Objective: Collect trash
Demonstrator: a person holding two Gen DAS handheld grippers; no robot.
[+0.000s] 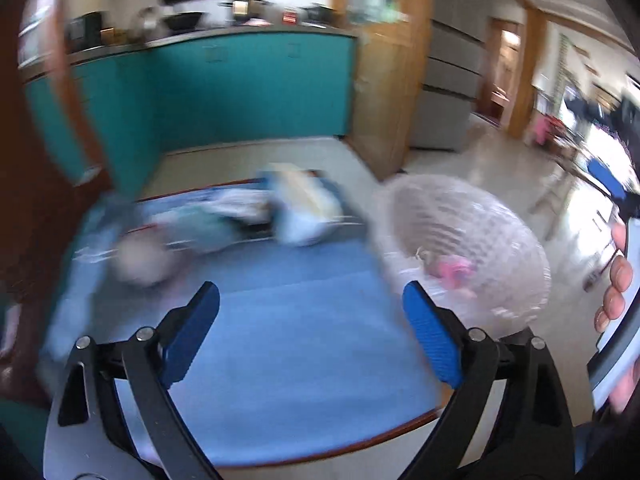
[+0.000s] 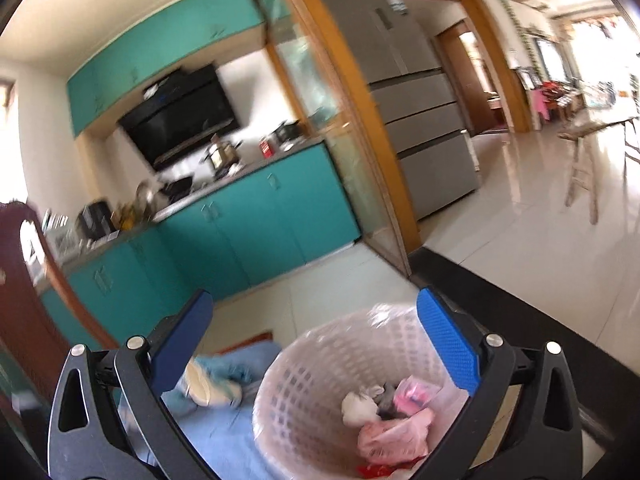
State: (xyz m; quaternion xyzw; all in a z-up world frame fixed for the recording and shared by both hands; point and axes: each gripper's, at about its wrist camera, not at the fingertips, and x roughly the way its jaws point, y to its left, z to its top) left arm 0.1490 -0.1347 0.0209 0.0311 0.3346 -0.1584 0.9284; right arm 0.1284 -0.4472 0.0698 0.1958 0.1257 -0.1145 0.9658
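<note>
A white lattice trash basket (image 1: pixel 460 240) lined with clear plastic stands at the right edge of the blue-covered table (image 1: pixel 300 340). Inside it lie a pink wrapper (image 2: pixel 400 416) and a crumpled white piece (image 2: pixel 358 408). My left gripper (image 1: pixel 311 288) is open over the bare blue cloth, with nothing between its fingers. My right gripper (image 2: pixel 316 295) is open just above the basket (image 2: pixel 320 380), also holding nothing. Blurred white and blue packets (image 1: pixel 304 208) and a pale crumpled lump (image 1: pixel 140 256) lie on the far half of the table.
A dark wooden chair back (image 1: pixel 36 200) rises at the left. Teal cabinets (image 2: pixel 260 224) and a grey fridge (image 2: pixel 420 100) stand beyond, with a wooden door frame (image 2: pixel 360 140) between them. A hand (image 1: pixel 616 280) shows at the right edge. Pale tiled floor (image 2: pixel 520 232) opens to the right.
</note>
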